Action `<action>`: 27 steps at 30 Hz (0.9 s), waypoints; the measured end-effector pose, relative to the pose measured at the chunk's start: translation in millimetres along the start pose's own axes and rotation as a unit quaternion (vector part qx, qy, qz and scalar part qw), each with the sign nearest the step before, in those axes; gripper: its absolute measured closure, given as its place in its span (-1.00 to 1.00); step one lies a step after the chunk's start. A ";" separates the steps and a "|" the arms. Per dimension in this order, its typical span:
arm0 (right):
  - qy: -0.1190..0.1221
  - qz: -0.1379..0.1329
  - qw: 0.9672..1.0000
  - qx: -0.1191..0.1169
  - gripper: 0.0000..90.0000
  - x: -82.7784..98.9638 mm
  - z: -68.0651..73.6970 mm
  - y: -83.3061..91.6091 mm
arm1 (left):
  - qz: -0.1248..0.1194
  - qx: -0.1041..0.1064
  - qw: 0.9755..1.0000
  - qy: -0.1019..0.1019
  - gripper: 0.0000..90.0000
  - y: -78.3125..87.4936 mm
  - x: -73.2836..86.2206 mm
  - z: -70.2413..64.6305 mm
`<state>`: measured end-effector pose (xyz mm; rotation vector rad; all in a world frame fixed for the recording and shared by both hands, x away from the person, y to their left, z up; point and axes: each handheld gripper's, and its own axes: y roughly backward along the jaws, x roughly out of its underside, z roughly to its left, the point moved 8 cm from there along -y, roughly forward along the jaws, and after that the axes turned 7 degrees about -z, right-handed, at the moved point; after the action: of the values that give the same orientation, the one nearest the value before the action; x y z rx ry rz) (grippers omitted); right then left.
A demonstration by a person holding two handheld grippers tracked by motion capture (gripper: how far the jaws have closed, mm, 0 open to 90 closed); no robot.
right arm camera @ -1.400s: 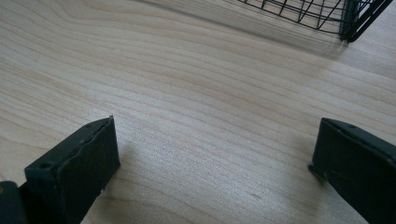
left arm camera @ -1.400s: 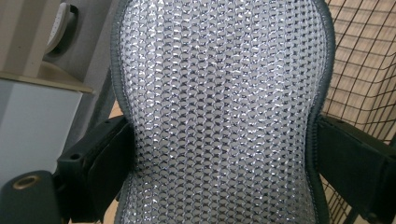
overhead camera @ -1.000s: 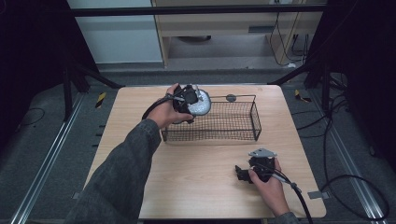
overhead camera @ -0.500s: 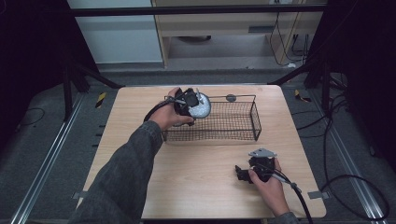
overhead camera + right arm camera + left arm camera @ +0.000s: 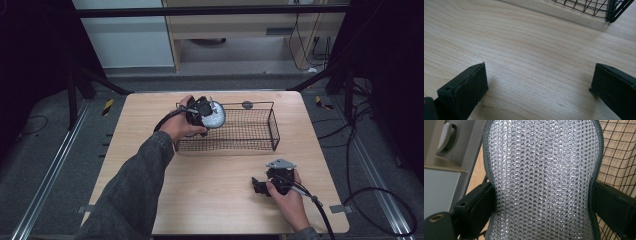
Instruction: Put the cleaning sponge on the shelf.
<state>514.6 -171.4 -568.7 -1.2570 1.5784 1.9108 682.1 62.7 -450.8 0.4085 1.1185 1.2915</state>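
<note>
- The left gripper [image 5: 204, 111] is held over the left end of a black wire basket [image 5: 250, 131], at the far middle of the wooden tabletop [image 5: 210, 185]
- Its fingers [image 5: 477, 207] are clamped on a silvery mesh pad [image 5: 214, 115] with a dark sewn border, one finger pressing each side at the pad's narrowed waist
- In the left gripper view the mesh pad [image 5: 544, 180] stands up between the two black fingers, its shiny woven face toward the camera, with the wire grid of the basket [image 5: 621, 157] behind it to the right
- From the high view the pad sits at or just above the basket's left rim; whether it touches the wire cannot be told
- The person's left hand [image 5: 181, 125] wraps the gripper's body, and a grey sleeve [image 5: 130, 195] runs down to the bottom edge
- The right gripper [image 5: 261, 186] lies low at the near right part of the tabletop, well apart from the basket, held by the right hand [image 5: 286, 195]
- Its fingers [image 5: 466, 90] are spread wide with nothing between them, bare wood grain [image 5: 536, 65] showing in the gap
- A corner of the basket [image 5: 614, 10] shows at the top of the right gripper view
- A small dark round object [image 5: 247, 104] lies on the tabletop just beyond the basket's far rim; what it is cannot be told
- A cable [image 5: 320, 215] trails from the right gripper toward the near edge
</note>
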 end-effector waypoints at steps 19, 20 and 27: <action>0.000 0.000 1.000 0.000 -0.98 -0.1 0.0 -0.1 | -0.004 0.026 0.999 0.039 -0.92 -4.2 5.6 -4.7; 0.000 0.000 1.000 0.000 -0.98 0.0 0.0 -0.1 | -0.007 0.026 0.999 0.040 -0.92 -3.6 5.2 -4.6; -0.001 0.001 1.000 0.000 -0.98 0.1 0.2 0.1 | -0.029 0.021 0.998 0.047 -0.85 6.5 1.2 -0.9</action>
<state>514.4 -171.2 -568.7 -1.2532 1.5782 1.9137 677.7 65.5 -446.6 0.3471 1.2301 1.2487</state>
